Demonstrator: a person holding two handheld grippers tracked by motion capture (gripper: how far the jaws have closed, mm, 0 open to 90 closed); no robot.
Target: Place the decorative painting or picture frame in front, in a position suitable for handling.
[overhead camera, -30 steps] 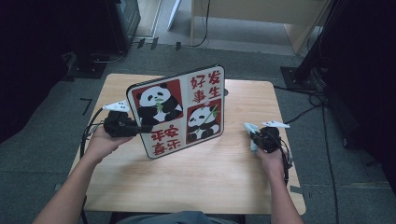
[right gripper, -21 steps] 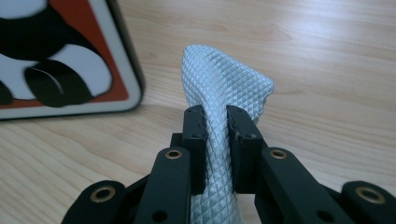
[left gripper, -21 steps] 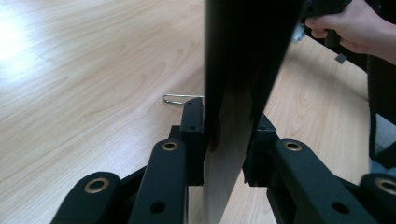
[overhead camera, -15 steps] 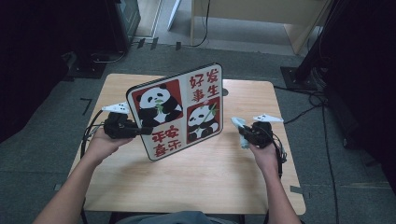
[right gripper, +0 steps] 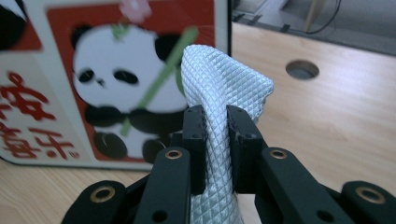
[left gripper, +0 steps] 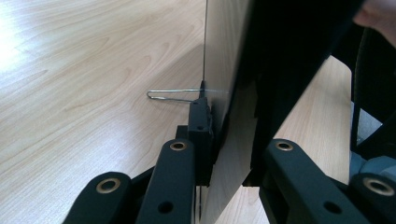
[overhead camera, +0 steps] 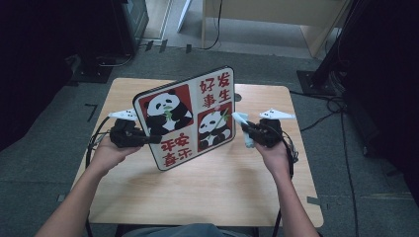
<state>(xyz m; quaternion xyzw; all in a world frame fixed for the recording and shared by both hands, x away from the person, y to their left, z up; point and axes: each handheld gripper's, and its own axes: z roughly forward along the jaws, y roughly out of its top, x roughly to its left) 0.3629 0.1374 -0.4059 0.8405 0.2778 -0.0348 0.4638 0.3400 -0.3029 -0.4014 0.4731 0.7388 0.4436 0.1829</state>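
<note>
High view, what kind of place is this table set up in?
Probably a lab or workshop corner used for recording, not a home: a small wooden table on grey carpet, loose cables across the floor, and dark equipment stands around it.

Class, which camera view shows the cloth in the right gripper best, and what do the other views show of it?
The right gripper view: the pale quilted cloth sits large and sharp, pinched between the right gripper jaws. The high view shows it small, a light strip beside the panda board. In the left gripper view the board's back blocks that side.
</note>
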